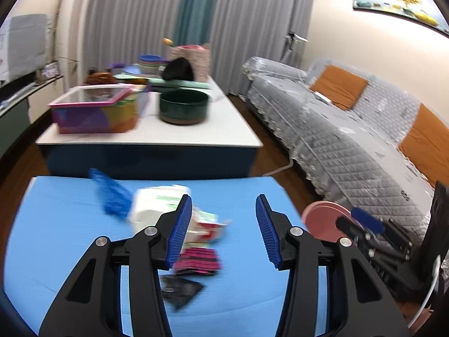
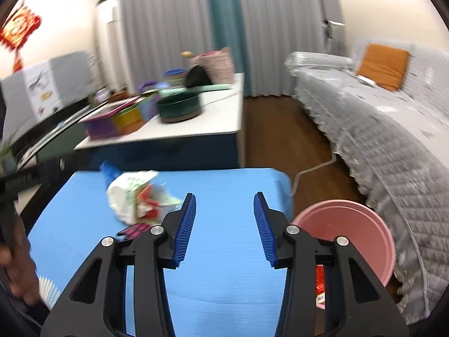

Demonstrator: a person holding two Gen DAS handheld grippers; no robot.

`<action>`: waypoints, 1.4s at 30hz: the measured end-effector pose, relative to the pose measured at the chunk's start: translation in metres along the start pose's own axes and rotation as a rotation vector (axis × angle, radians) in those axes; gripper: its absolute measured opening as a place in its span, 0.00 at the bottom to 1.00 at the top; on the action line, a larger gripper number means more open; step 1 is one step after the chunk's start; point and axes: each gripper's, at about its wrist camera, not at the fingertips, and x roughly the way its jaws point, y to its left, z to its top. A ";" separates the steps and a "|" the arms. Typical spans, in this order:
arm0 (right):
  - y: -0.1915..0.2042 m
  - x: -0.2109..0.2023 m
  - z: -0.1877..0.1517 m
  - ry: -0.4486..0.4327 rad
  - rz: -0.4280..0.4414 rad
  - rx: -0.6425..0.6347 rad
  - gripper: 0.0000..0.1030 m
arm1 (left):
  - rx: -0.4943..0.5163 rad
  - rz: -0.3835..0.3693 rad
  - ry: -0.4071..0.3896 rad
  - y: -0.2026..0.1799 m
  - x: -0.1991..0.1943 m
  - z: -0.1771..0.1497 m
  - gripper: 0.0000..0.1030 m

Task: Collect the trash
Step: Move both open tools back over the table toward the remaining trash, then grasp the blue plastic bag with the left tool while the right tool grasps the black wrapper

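Trash lies on a blue table [image 1: 61, 241]: a blue wrapper [image 1: 112, 196], a white and green bag [image 1: 154, 205], a red and white packet [image 1: 207, 229], a pink and black wrapper [image 1: 197, 261] and a black wrapper [image 1: 181, 290]. My left gripper [image 1: 224, 230] is open and empty, just right of the pile. My right gripper [image 2: 224, 230] is open and empty over bare blue table [image 2: 224, 196], right of the pile [image 2: 140, 199]. A pink bin [image 2: 350, 233] stands off the table's right edge, with red trash [image 2: 320, 280] inside. The bin [image 1: 322, 219] and the right gripper [image 1: 364, 230] show at right in the left view.
A white coffee table [image 1: 224, 132] behind holds a colourful box [image 1: 98, 109], a dark green bowl [image 1: 183, 106] and other items. A grey covered sofa [image 1: 336, 134] with orange cushions runs along the right. A white cable [image 2: 311, 168] lies on the wooden floor. A hand [image 2: 16, 264] is at the left edge.
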 end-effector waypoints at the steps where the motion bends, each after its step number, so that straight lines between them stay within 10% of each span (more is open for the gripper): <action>1: 0.007 0.003 -0.001 0.005 0.012 -0.016 0.41 | -0.009 0.011 -0.006 0.011 -0.004 0.001 0.46; 21: 0.155 0.081 -0.072 0.203 0.247 -0.304 0.42 | -0.118 0.225 -0.052 0.168 -0.018 0.019 0.45; 34: 0.161 0.109 -0.088 0.263 0.218 -0.383 0.43 | -0.195 0.153 0.052 0.201 0.067 -0.002 0.45; 42: 0.154 0.103 -0.084 0.230 0.224 -0.388 0.22 | -0.160 0.117 0.104 0.180 0.118 -0.003 0.45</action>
